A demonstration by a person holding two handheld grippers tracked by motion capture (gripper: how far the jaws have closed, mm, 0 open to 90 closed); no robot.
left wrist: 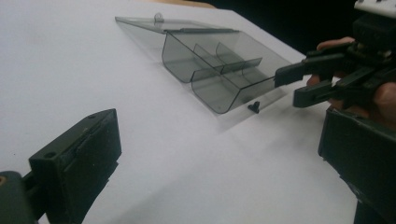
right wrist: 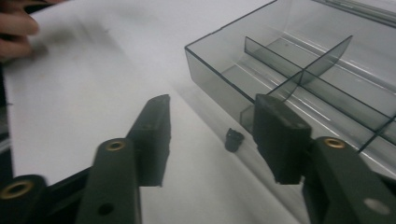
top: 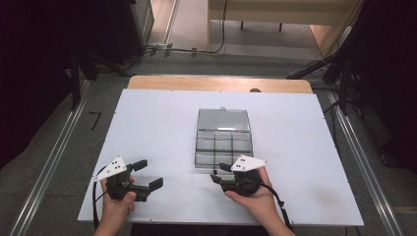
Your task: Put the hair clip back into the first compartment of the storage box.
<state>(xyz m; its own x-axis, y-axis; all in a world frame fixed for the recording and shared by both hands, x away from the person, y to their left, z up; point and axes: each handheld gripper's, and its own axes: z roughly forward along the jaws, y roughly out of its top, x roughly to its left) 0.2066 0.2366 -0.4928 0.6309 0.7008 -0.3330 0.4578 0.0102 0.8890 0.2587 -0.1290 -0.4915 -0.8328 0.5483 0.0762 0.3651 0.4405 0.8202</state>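
The right gripper (top: pixel 217 173) hangs low over the white board (top: pixel 162 128), near its front edge and a little right of middle, jaws apart with a gap between the pads. A tiny black part (right wrist: pixel 234 139) lies on the board in that gap, touched by neither pad, just off the near wall of the clear plastic compartment box (top: pixel 223 143). Seen from the left gripper view, the same black part (left wrist: pixel 253 106) sits right at the box's (left wrist: pixel 224 70) near corner, with the right gripper's (left wrist: pixel 289 86) fingertips reaching in beside it.

Over to the left gripper (top: pixel 149 174): it's near the board's front left corner, well apart from the box, jaws spread wide with nothing between them but bare board.

The box stands at the middle of the board, lid swung open and lying flat behind it toward the far edge, dividers splitting it into compartments that look bare.

The surface itself is a plain white sheet laid over a wooden tabletop (top: pixel 216 83), whose strip peeks out along the far edge. Around it, grey floor (top: pixel 49 162) with metal rails (top: pixel 364 162) running along both sides, dark stands and loose cables at the back. No readable writing or labels anywhere.
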